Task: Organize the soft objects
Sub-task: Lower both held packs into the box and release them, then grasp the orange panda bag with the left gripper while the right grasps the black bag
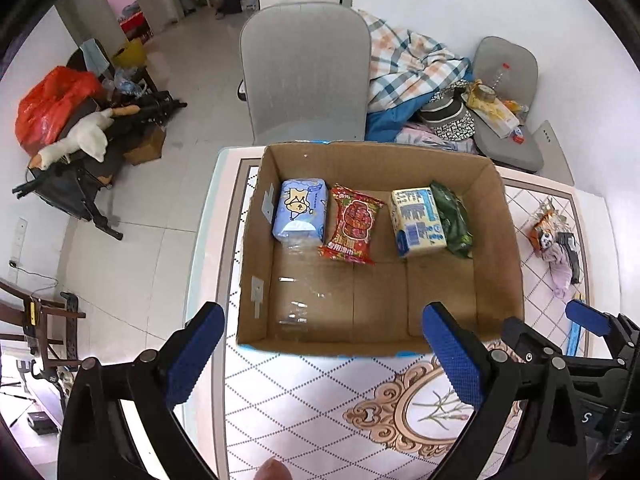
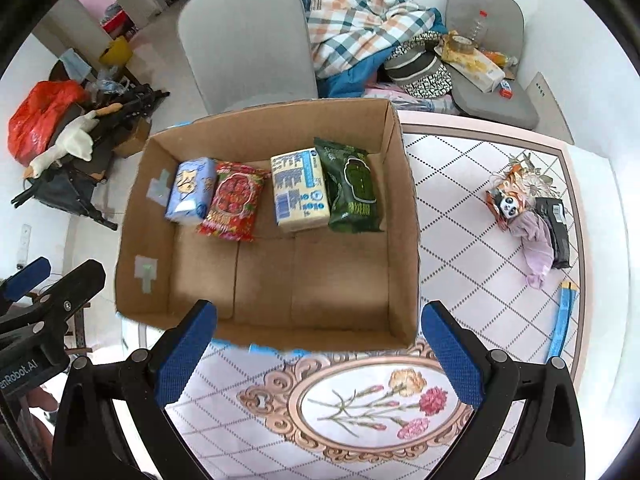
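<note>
An open cardboard box point(image 1: 496, 240) point(image 2: 404, 220) stands on the table. Along its far wall lie a blue tissue pack point(image 1: 300, 210) point(image 2: 190, 190), a red snack bag point(image 1: 352, 224) point(image 2: 234, 200), a cream tissue pack point(image 1: 418, 222) point(image 2: 300, 190) and a dark green wipes pack point(image 1: 454, 220) point(image 2: 352, 186). My left gripper point(image 1: 324, 354) is open and empty above the box's near edge. My right gripper point(image 2: 318, 354) is open and empty above the same edge, to the right of the left one. On the table right of the box lie an orange panda snack bag point(image 2: 506, 202), a lilac cloth point(image 2: 534, 242) and a black pack point(image 2: 556, 226).
The table has a patterned floral cover point(image 2: 360, 404). A blue strip point(image 2: 562, 324) lies near its right edge. A grey chair point(image 1: 304, 76) stands behind the box, with a plaid blanket point(image 1: 412, 64) and a cluttered grey seat point(image 1: 508, 120) to the right.
</note>
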A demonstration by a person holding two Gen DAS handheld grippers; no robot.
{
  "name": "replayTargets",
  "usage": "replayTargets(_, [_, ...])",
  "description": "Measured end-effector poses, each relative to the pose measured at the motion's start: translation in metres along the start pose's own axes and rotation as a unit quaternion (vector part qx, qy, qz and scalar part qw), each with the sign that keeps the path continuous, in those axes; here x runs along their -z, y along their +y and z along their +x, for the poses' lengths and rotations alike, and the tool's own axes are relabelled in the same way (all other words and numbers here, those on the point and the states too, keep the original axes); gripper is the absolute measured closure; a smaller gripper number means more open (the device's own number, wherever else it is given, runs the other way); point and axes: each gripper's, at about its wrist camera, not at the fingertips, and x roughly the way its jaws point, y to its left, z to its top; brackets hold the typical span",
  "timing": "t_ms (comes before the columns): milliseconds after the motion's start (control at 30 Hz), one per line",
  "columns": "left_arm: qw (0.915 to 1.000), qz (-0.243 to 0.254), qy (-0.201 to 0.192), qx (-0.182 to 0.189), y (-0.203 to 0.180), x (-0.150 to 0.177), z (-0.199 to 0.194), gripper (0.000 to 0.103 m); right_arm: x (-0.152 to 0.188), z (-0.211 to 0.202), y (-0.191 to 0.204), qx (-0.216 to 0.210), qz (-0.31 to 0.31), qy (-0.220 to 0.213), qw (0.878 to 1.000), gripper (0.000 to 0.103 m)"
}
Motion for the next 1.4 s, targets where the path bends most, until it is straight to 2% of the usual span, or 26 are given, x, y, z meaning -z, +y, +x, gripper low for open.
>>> replayTargets(267, [0.9999, -0.003, -0.010, 0.005, -0.014, 0.022, -0.030, 0.002, 0.030, -0.030, -0.010, -0.018, -0.008, -0.006, 1.000, 0.000])
replayTargets(467, [0.9997, -0.016, -0.013, 0.015, -0.029, 0.021, -0.043, 0.002, 0.040, -0.042, -0.022, -0.048, -0.011, -0.007, 0.999, 0.000])
replayTargets(633, [0.9991, 0.022, -0.023, 0.029, -0.080, 0.005, -0.050, 0.002, 0.034, -0.051, -0.066, -0.052, 0.016, -0.016, 0.998, 0.000])
replayTargets(767, [0.9951, 0.091, -0.022, 0.032, -0.157, -0.018, -0.039, 0.002, 0.021, -0.061, -0.133, -0.029, 0.059, -0.028, 0.997, 0.000])
replayTargets(867, [0.9883, 0.148, -0.010, 0.037, -0.224, -0.039, -0.017, 0.002, 0.007, -0.063, -0.200, 0.010, 0.098, -0.037, 0.994, 0.000])
replayTargets(1000, [0.9712, 0.238, 0.001, 0.008, -0.318, -0.063, 0.033, 0.002, -0.020, -0.042, -0.298, 0.059, 0.154, -0.027, 0.986, 0.000])
replayTargets(1100, [0.9569, 0.290, 0.020, -0.005, -0.371, -0.074, 0.081, 0.002, -0.039, -0.007, -0.364, 0.055, 0.187, 0.000, 0.981, 0.000])
replayTargets(1167, [0.9486, 0.314, 0.039, -0.004, -0.398, -0.078, 0.112, 0.002, -0.047, 0.016, -0.390, 0.052, 0.196, 0.018, 0.979, 0.009])
replayTargets(1200, [0.9449, 0.323, 0.051, -0.009, -0.410, -0.079, 0.129, 0.003, -0.051, 0.030, -0.404, 0.045, 0.202, 0.029, 0.978, 0.021])
replayTargets(1233, [0.9413, 0.332, 0.062, -0.013, -0.420, -0.079, 0.143, 0.009, -0.053, 0.043, -0.414, 0.040, 0.206, 0.040, 0.977, 0.028])
replayTargets(1400, [0.9277, 0.349, 0.131, -0.020, -0.449, -0.078, 0.210, 0.012, -0.059, 0.098, -0.437, 0.035, 0.200, 0.082, 0.976, 0.029])
